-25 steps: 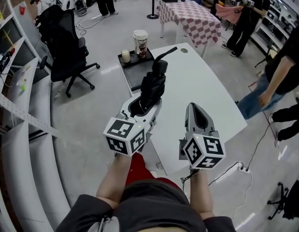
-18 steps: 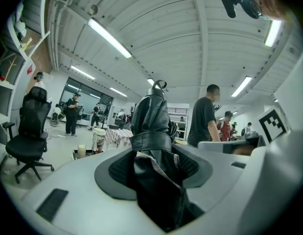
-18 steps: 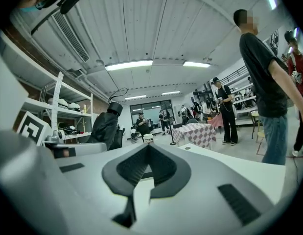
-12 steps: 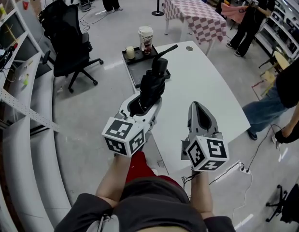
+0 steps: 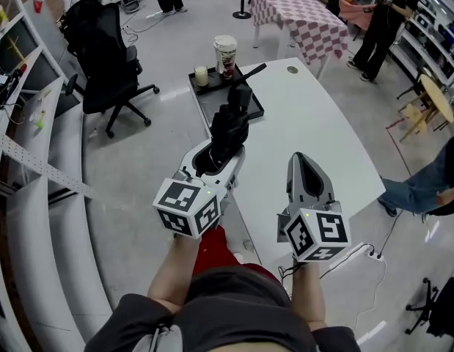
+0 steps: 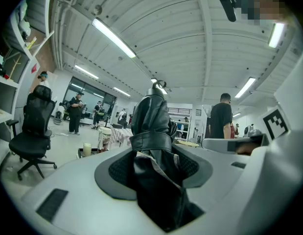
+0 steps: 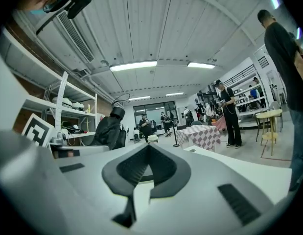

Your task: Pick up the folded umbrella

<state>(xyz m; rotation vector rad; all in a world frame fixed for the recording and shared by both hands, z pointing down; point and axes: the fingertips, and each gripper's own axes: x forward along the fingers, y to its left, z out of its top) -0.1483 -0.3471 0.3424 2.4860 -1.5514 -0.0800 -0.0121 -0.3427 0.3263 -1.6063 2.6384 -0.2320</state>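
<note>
The folded umbrella (image 5: 230,123) is black, with a strap band round its middle. My left gripper (image 5: 215,156) is shut on it, and its top end points away from me, over the near end of the black tray (image 5: 206,107). In the left gripper view the umbrella (image 6: 151,131) fills the gap between the jaws of the left gripper (image 6: 153,168). My right gripper (image 5: 301,160) hovers over the white table (image 5: 315,116), its jaws shut and holding nothing. The right gripper view shows the tips of the right gripper (image 7: 149,148) meeting, with the umbrella (image 7: 108,131) off to the left.
A tall paper cup (image 5: 225,53) and a small pale cup (image 5: 202,75) stand at the tray's far end. A black office chair (image 5: 102,50) is at the left and a checked-cloth table (image 5: 307,20) behind. A person's legs (image 5: 425,185) show at the right edge.
The left gripper has drifted slightly with the umbrella still in it. The person at the right has walked off toward the right edge. The right gripper has stayed put.
</note>
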